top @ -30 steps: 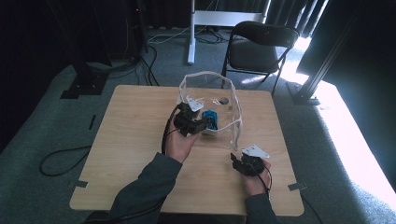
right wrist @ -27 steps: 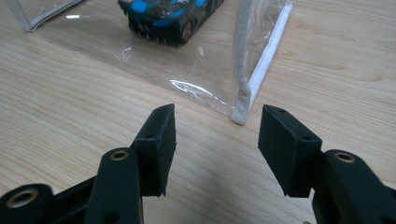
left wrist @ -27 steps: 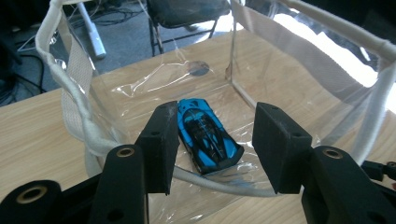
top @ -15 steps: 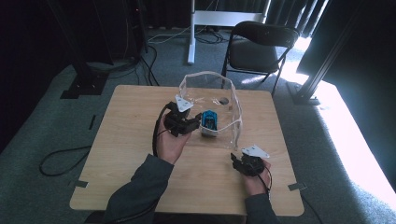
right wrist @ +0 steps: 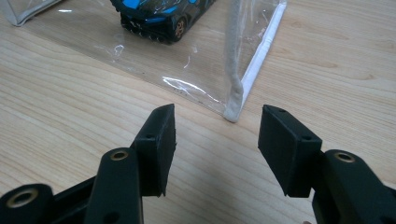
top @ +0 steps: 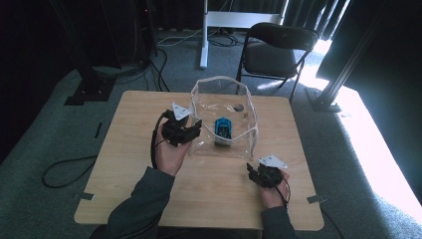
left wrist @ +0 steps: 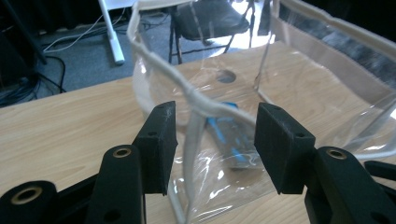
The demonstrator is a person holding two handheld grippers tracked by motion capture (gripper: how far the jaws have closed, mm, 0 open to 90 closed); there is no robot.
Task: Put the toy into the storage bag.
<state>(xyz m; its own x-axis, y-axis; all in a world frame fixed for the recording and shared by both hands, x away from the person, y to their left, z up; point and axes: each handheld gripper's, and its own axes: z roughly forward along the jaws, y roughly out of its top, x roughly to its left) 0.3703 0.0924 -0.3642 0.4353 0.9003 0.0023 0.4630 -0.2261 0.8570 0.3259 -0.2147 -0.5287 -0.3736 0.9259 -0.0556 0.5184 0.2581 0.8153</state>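
While my left gripper (left wrist: pixel 212 135) stands spread around the clear bag's (top: pixel 247 144) white rim and the right gripper (right wrist: pixel 215 140) waits spread nearby, closing carelessly could tip the bag with the toy car (top: pixel 222 130) inside.

A light wooden desk (top: pixel 129 164) stands on grey carpet. Toward its far middle sits a clear plastic pouch (top: pixel 201 99) with white-edged walls standing open. A blue and black toy car (top: pixel 222 130) lies inside it on the pouch's bottom sheet. Small tape strips mark the desk's near corners.
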